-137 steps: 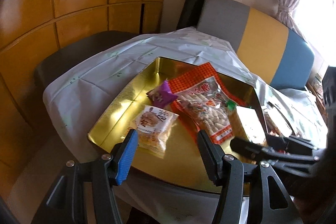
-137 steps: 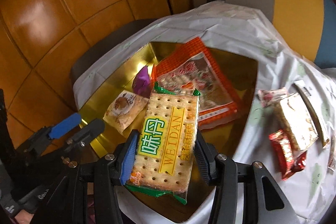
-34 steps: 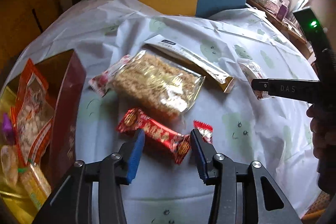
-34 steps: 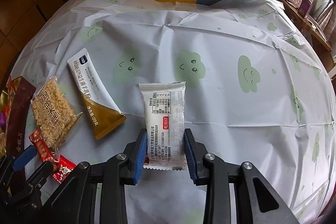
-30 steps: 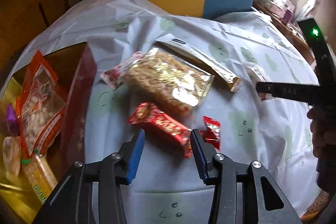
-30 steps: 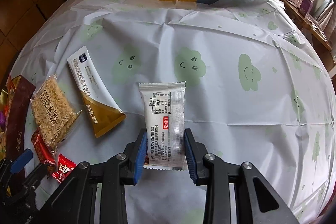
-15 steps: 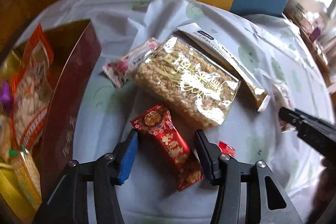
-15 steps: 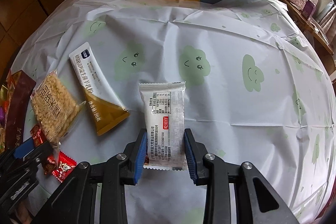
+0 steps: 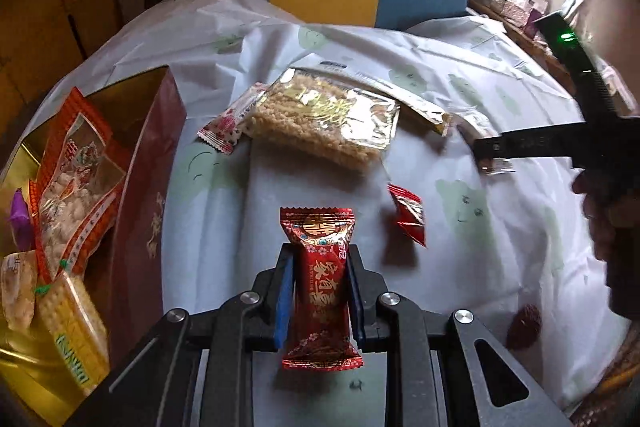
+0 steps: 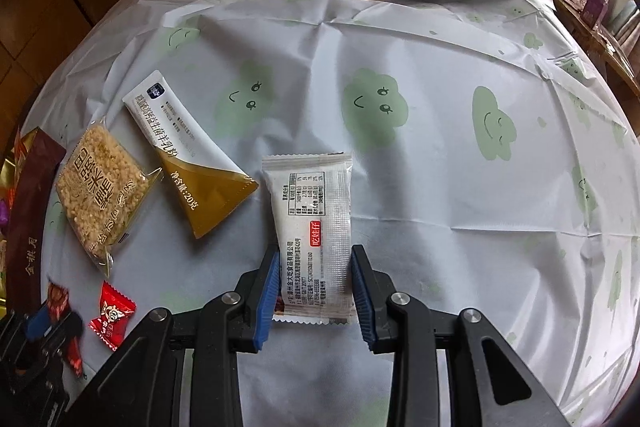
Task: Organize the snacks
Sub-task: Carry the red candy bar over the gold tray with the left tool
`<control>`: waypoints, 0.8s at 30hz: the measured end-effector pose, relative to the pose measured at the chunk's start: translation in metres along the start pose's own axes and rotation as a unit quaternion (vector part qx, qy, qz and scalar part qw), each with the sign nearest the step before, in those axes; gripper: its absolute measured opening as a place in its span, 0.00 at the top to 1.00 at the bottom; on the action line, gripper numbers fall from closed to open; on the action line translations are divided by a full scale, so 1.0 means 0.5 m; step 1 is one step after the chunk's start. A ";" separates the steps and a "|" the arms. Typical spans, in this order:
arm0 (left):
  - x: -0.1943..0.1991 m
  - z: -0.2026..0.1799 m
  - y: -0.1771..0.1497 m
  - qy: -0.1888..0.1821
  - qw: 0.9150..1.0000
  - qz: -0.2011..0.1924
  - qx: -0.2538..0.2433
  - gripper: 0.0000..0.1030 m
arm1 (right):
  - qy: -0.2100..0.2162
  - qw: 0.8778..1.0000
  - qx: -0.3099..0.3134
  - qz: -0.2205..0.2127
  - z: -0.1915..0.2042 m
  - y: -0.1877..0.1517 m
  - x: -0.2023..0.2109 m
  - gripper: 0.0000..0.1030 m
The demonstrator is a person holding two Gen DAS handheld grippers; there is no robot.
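The red snack packet (image 9: 321,283) sat clamped upright in the left hand-held gripper (image 9: 320,291), whose jaws had just closed in on it, just right of the gold box (image 9: 148,187) on the counter (image 9: 460,267). The right hand-held gripper (image 10: 314,287) was clenched on a white packet (image 10: 312,231), well to the right of that box. A rice-crisp pack (image 9: 324,123), a pink candy (image 9: 228,121) and a small red candy (image 9: 408,215) lay on the cloth beside the box.
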State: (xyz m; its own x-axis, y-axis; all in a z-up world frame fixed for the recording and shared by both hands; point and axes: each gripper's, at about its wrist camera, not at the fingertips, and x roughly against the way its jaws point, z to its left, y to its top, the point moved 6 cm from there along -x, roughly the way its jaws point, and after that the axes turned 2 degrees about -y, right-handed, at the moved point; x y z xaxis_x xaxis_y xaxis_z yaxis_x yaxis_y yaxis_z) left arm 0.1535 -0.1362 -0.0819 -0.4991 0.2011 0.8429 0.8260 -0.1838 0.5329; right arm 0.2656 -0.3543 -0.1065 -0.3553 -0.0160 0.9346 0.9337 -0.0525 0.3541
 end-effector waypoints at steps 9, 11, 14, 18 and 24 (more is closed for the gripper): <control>0.089 -0.019 0.006 0.010 0.998 -0.056 -0.037 0.77 | 0.002 1.000 0.005 -0.009 -0.002 -0.010 -0.002 0.65; 0.113 -0.019 0.003 0.013 0.997 -0.068 -0.042 0.77 | -0.002 1.000 0.011 -0.013 0.001 -0.013 0.000 0.65; 0.145 -0.014 -0.001 0.011 0.996 -0.081 -0.040 0.77 | -0.016 0.999 0.025 -0.023 0.009 -0.019 0.002 0.64; 0.169 0.003 -0.001 0.010 0.995 -0.091 -0.031 0.77 | -0.021 0.999 0.026 -0.031 0.012 -0.027 0.004 0.64; 0.204 0.044 -0.006 0.014 0.994 -0.106 -0.013 0.77 | -0.024 0.998 0.026 -0.046 0.016 -0.042 0.013 0.64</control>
State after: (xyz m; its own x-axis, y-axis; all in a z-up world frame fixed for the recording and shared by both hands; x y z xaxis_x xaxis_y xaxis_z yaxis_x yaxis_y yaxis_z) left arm 0.1060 -0.0939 0.0008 -0.6695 0.2103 0.7125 0.6942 -0.1642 0.7008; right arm 0.2439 -0.3454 -0.1074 -0.4375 0.0354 0.8985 0.8991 -0.0003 0.4378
